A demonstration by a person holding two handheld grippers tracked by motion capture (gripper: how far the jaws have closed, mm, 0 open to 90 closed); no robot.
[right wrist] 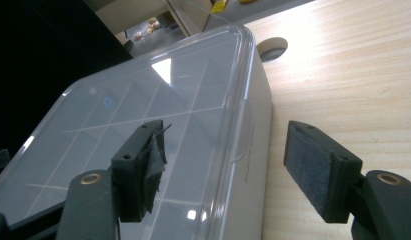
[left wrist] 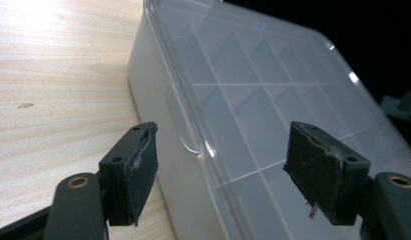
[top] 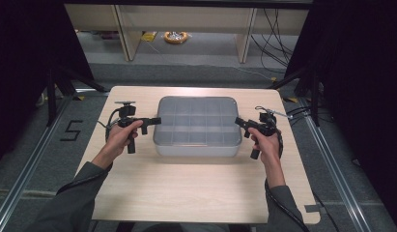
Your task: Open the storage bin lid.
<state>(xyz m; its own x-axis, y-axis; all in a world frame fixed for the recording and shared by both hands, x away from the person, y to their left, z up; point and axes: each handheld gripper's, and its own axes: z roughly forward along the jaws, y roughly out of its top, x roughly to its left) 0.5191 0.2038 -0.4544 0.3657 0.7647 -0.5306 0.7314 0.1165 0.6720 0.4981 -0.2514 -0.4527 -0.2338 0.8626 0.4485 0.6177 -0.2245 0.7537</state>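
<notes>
Now both grippers flank the box (top: 197, 126).
Left gripper (top: 155, 121) at nine o'clock, right gripper (top: 238, 121) at three; jaws parted, straddling its edges, gripping nothing.

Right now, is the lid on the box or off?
On. The clear lid lies flat over the box, covering its compartments edge to edge.

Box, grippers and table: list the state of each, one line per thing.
Box: lid shut, flat on the table, divided compartments look empty through the clear lid.
Left gripper: open, jaws either side of the box's left edge, pads not touching it.
Right gripper: open, jaws either side of the box's right edge, not pressing on it.
Table: level, carrying the box.
</notes>
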